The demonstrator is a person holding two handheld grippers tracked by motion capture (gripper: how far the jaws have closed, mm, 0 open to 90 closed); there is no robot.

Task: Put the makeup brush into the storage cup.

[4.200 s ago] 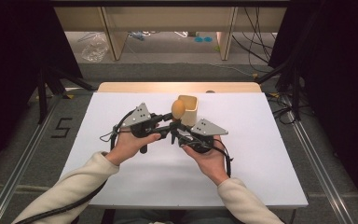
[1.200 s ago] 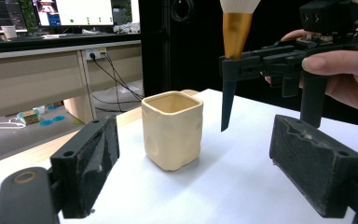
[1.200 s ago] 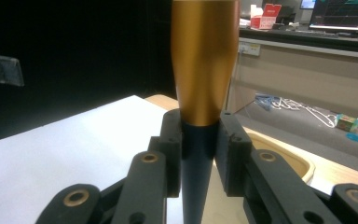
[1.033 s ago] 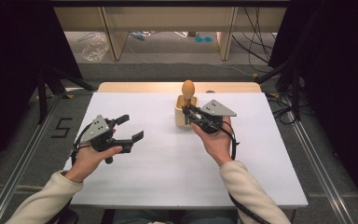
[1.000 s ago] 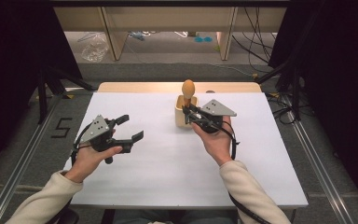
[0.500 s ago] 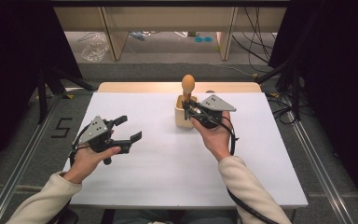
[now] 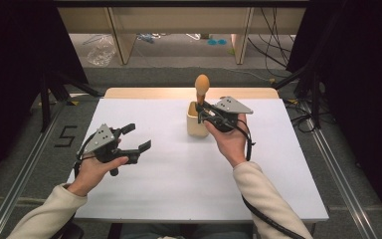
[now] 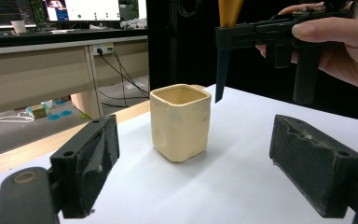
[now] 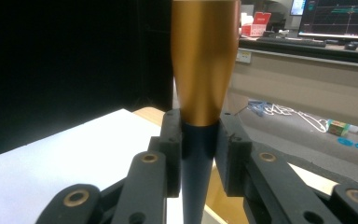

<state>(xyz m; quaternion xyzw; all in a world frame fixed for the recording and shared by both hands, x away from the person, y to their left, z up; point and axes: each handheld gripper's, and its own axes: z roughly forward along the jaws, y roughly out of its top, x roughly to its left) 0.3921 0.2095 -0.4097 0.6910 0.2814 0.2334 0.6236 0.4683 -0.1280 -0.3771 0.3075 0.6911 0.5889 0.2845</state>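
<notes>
Right gripper [image 7: 202, 107] clamped on upright tool with golden-brown wooden handle and dark tip [image 9: 204, 70], above cream square ceramic cup [image 8: 181, 120]. Left gripper [image 7: 138, 138] spread wide, holding nothing.

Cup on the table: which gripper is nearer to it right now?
Right. The right gripper sits just beside the cup, above its rim, shut on an upright tool with a wooden handle. The left gripper hangs open, well off to the cup's left.
</notes>
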